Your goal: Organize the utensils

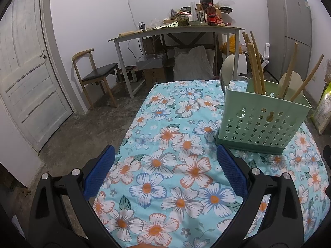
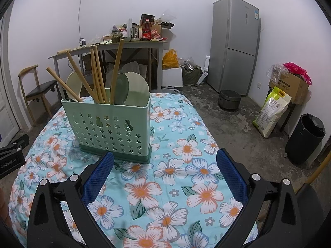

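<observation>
A light green utensil holder [image 2: 111, 128] with star cut-outs stands on the floral cloth of the table [image 2: 175, 186]. Several wooden-handled utensils [image 2: 116, 70] and pale spoons [image 2: 136, 86] stand upright in it. It also shows in the left wrist view [image 1: 260, 124], at the right, with the wooden handles [image 1: 256, 68] sticking up. My left gripper [image 1: 165, 171] is open and empty over the cloth, left of the holder. My right gripper [image 2: 165, 173] is open and empty, just in front of the holder and to its right. The left gripper's body [image 2: 12, 155] shows at the left edge of the right wrist view.
Beyond the table stand a cluttered desk [image 1: 175, 31], a wooden chair [image 1: 95, 76] and a white door [image 1: 26, 66]. A grey fridge [image 2: 235, 45], a rice cooker [image 2: 229, 100], a black bin [image 2: 304, 142], boxes and a bag [image 2: 273, 111] stand on the floor at the right.
</observation>
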A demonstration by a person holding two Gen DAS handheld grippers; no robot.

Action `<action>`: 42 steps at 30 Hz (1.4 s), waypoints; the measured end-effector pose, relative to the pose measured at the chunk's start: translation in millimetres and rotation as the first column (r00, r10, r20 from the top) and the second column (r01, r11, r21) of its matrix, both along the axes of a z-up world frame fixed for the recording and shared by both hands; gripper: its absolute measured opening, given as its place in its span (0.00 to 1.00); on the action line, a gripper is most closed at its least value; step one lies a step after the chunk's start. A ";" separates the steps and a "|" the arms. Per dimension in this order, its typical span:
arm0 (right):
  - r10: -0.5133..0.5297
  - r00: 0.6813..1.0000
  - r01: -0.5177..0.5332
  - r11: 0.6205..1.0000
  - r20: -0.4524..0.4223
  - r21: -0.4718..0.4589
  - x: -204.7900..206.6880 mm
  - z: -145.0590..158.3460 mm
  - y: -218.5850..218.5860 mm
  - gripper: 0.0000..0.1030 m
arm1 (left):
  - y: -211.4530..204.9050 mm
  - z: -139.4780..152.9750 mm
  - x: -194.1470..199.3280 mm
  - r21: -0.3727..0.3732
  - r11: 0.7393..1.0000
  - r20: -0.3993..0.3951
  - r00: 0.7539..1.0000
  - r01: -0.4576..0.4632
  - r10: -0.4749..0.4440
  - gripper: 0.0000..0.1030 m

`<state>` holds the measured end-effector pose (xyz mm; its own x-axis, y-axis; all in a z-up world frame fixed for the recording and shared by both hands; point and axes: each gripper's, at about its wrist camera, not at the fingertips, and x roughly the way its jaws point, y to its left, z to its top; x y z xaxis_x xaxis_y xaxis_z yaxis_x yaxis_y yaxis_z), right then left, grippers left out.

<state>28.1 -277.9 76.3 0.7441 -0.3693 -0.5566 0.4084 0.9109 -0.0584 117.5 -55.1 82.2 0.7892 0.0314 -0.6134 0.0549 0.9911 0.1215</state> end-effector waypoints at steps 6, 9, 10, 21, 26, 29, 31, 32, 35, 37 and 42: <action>0.000 1.000 0.000 1.000 0.000 -0.001 0.0 0.0 -0.1 0.94 | -0.3 0.0 -0.2 -0.001 1.000 -0.001 1.000 -0.001 0.001 0.92; 0.000 1.000 0.000 1.000 0.000 -0.001 -0.2 0.8 -0.3 0.94 | -0.6 -0.1 -0.4 0.001 1.000 -0.001 1.000 0.002 -0.002 0.92; 0.000 1.000 0.000 1.000 0.000 0.000 -0.3 0.9 -0.4 0.94 | -0.9 -0.3 -0.5 0.002 1.000 -0.001 1.000 0.003 -0.003 0.92; 0.001 1.000 -0.001 1.000 0.000 0.001 -0.4 2.2 -0.2 0.94 | -1.5 -0.8 -1.1 0.004 1.000 -0.002 1.000 0.005 -0.005 0.92; 0.001 1.000 -0.001 1.000 0.001 0.001 -0.6 3.4 0.4 0.94 | -1.4 -0.5 -0.9 0.004 1.000 -0.002 1.000 0.004 -0.004 0.92; 0.000 1.000 0.000 1.000 0.001 0.001 -0.7 3.7 0.3 0.94 | -1.2 -0.4 -0.7 0.003 1.000 -0.002 1.000 0.004 -0.004 0.92; 0.000 1.000 0.000 1.000 0.001 0.002 -0.7 3.7 0.2 0.94 | -1.1 -0.4 -0.7 0.004 1.000 -0.003 1.000 0.005 -0.005 0.92; 0.000 1.000 0.000 1.000 0.000 0.001 -0.6 3.5 0.3 0.94 | -1.4 -0.9 -1.0 0.004 1.000 -0.003 1.000 0.005 -0.005 0.92; 0.000 1.000 0.000 1.000 0.000 0.001 -0.5 3.1 0.1 0.94 | -1.4 -0.8 -1.0 0.004 1.000 -0.003 1.000 0.005 -0.005 0.92; -0.001 1.000 0.001 1.000 -0.001 0.003 -0.5 3.5 0.5 0.94 | -1.3 -0.6 -1.1 0.005 1.000 -0.003 1.000 0.006 -0.006 0.92; -0.001 1.000 0.001 1.000 0.000 0.002 -0.5 3.3 0.4 0.94 | -1.0 -0.3 -0.8 0.003 1.000 -0.004 1.000 0.004 -0.004 0.92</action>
